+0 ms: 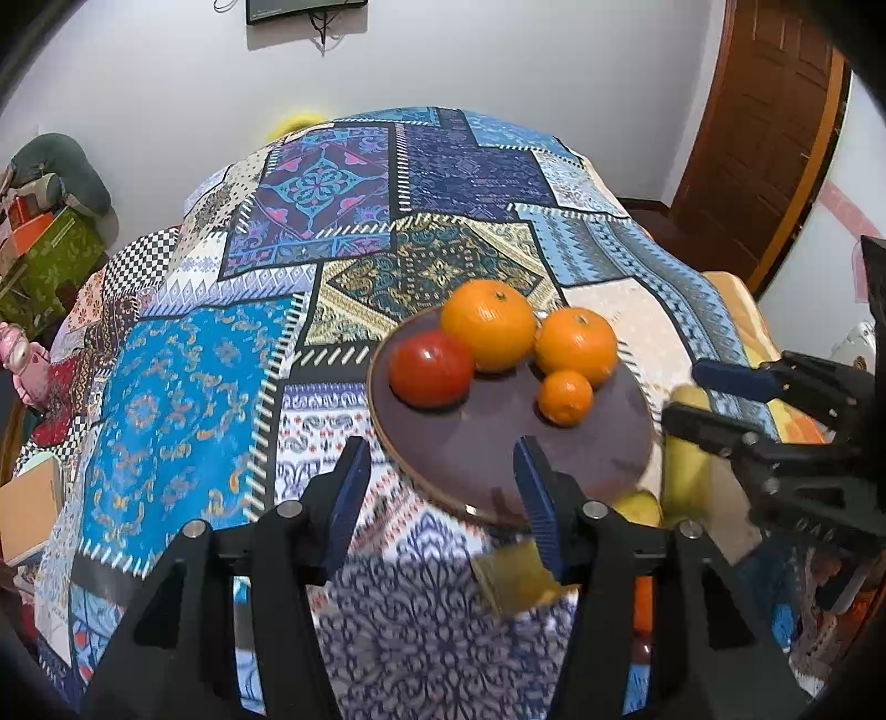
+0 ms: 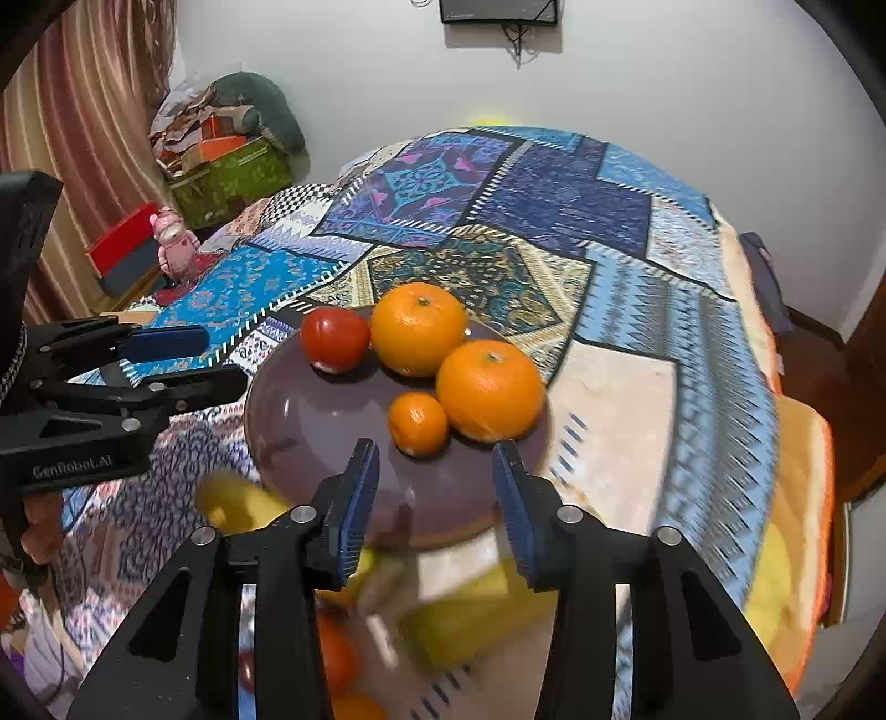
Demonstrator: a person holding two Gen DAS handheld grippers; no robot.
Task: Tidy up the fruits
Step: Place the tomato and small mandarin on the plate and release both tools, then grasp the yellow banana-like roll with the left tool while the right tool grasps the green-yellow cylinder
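A purple plate [image 1: 487, 437] [image 2: 310, 421] on the patchwork cloth holds a red apple [image 1: 431, 368] [image 2: 335, 339], two large oranges [image 1: 488, 324] [image 2: 490, 390] and a small mandarin [image 1: 565, 397] [image 2: 417, 423]. My left gripper [image 1: 443, 471] hovers open over the plate's near left rim, nothing between its fingers. My right gripper [image 2: 436, 462] [image 1: 714, 399] is open above the plate's near edge, also empty. Blurred yellow fruit, seemingly bananas [image 1: 686, 459] [image 2: 470, 615], lies just in front of the plate. A red fruit [image 2: 338, 659] shows low between the right fingers.
The patchwork cloth [image 1: 188, 387] covers the table. A pink figurine [image 2: 174, 243] and boxes [image 2: 232, 171] stand at the left, by a curtain. A wooden door [image 1: 764, 138] is at the right. A wall screen [image 2: 498, 11] hangs behind.
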